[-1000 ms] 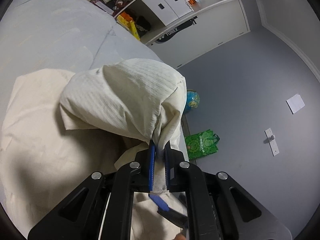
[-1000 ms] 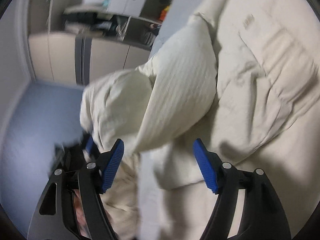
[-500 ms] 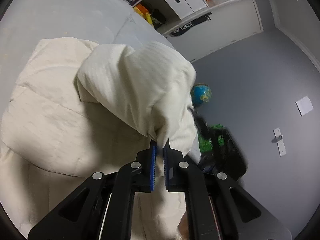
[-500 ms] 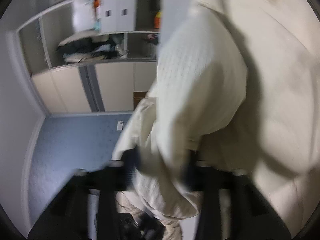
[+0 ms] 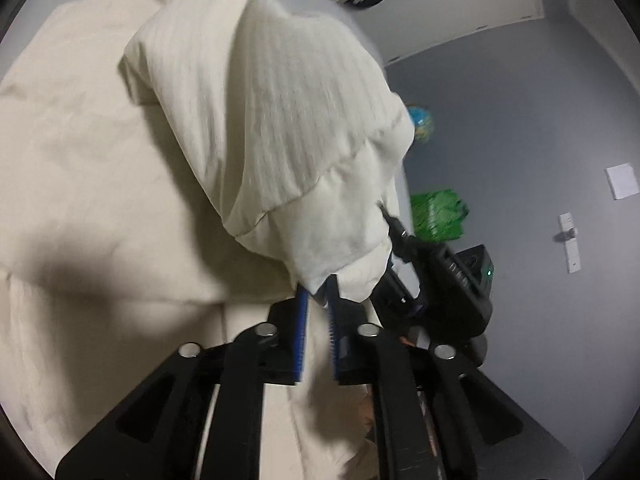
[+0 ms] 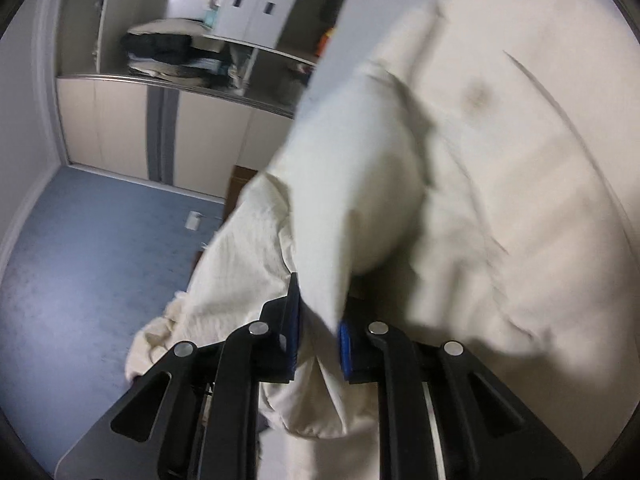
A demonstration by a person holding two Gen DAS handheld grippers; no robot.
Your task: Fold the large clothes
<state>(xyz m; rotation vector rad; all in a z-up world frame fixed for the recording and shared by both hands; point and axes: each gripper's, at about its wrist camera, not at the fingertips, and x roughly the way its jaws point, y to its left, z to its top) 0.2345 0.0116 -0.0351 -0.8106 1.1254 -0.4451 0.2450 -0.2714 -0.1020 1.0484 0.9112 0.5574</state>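
A large cream garment (image 5: 100, 184) lies spread over a bed. One ribbed fold (image 5: 272, 92) of it is lifted and hangs down to my left gripper (image 5: 318, 296). The fold's corner sits between the left gripper's blue pads, whose jaws are opening slightly. In the left wrist view my right gripper (image 5: 436, 284) is close on the right, at the same fold's edge. In its own view the right gripper (image 6: 318, 316) has its jaws closing on a thick bunch of the cream garment (image 6: 360, 200), which fills the gap between the pads.
The bed's edge runs beside a blue-grey floor (image 6: 100, 240). On the floor lie a globe (image 5: 420, 124), a green bag (image 5: 438, 216) and a white sheet of paper (image 5: 622, 176). Open shelves (image 6: 180, 52) with clothes and cabinets stand against the far wall.
The right gripper went from wide open to closed on the lifted fold, next to the left gripper. The left gripper sank toward the spread garment, still at the fold's corner.
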